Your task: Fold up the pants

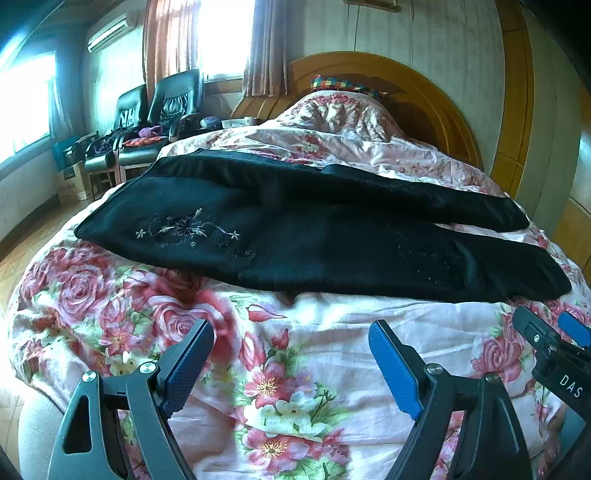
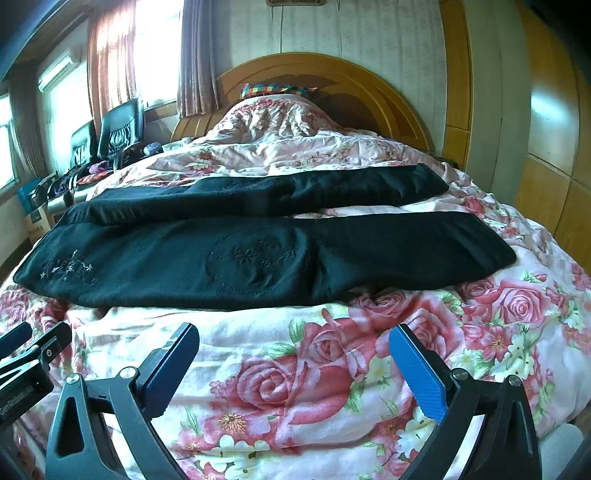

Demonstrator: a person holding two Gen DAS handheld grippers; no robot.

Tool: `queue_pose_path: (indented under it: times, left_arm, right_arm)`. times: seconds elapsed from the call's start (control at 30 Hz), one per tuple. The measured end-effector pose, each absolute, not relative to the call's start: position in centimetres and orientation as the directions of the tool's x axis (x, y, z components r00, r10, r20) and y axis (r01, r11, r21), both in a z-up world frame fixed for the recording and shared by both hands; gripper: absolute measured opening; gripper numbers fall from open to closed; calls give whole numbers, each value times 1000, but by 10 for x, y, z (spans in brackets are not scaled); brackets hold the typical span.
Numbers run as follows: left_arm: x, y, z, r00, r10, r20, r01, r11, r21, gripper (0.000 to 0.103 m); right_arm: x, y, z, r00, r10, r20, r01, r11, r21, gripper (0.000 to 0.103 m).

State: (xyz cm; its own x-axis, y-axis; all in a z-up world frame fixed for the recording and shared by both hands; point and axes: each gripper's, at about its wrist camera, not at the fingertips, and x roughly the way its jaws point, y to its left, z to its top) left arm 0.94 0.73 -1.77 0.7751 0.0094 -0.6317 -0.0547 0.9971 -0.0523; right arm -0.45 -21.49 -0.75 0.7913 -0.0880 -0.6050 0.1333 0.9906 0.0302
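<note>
Home bedroom. Bed (image 2: 332, 369) under rose-print quilt, arched wooden headboard (image 2: 332, 74) at far end. Left of bed: two black armchairs (image 1: 162, 107), curtained windows (image 1: 221, 33), wall air conditioner (image 1: 110, 31). Right of bed: wooden wardrobe panels (image 2: 546, 129).

daylight from blown-out window (image 1: 221, 33) | fisheye edge bending | sharp

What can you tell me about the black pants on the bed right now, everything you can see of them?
The black pants lie flat and unfolded across the floral quilt, spread sideways to both cameras. The two legs run to the right and part, with quilt showing between them. The fabric looks dark, soft and slightly shiny. Pale floral embroidery sits near the left end of the near leg, and a faint stitched circle with flowers lies mid-leg. Only the quilt touches them; both grippers are open, short of the near edge.
</note>
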Motion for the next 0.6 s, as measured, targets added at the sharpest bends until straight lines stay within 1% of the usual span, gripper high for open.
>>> queue_pose_path:
  times: [0.1,0.2,0.27,0.33,0.4,0.53,0.6]
  left_arm:
    - [12,12,-19,764,-22,-645,-52,994,-95,88]
    - [22,30,-30,710,-131,-692,-61,967,-246,88]
    - [27,43,-39,683,-157,-713,-109,944,-312,88]
    - [31,53,-44,661,-147,-736,-148,936,-320,87]
    - [31,58,-48,662,-138,-737,-168,931,-325,87]
    - [34,78,-44,709,-120,-695,-178,923,-342,87]
    - [36,91,-40,745,-107,-659,-174,922,-346,87]
  right_arm:
    - [-5,-215,-7,799,-81,-596,128,991,37,103]
    - [-3,-218,-6,825,-14,-565,78,993,90,103]
    - [-2,-224,-7,835,23,-549,66,988,142,103]
    - [0,-229,-10,825,21,-565,85,983,161,103]
    - [8,-235,-15,793,38,-608,87,981,173,103]
    - [16,-254,-21,766,57,-641,88,978,191,103]
    - [22,-271,-24,759,100,-643,82,965,247,103]
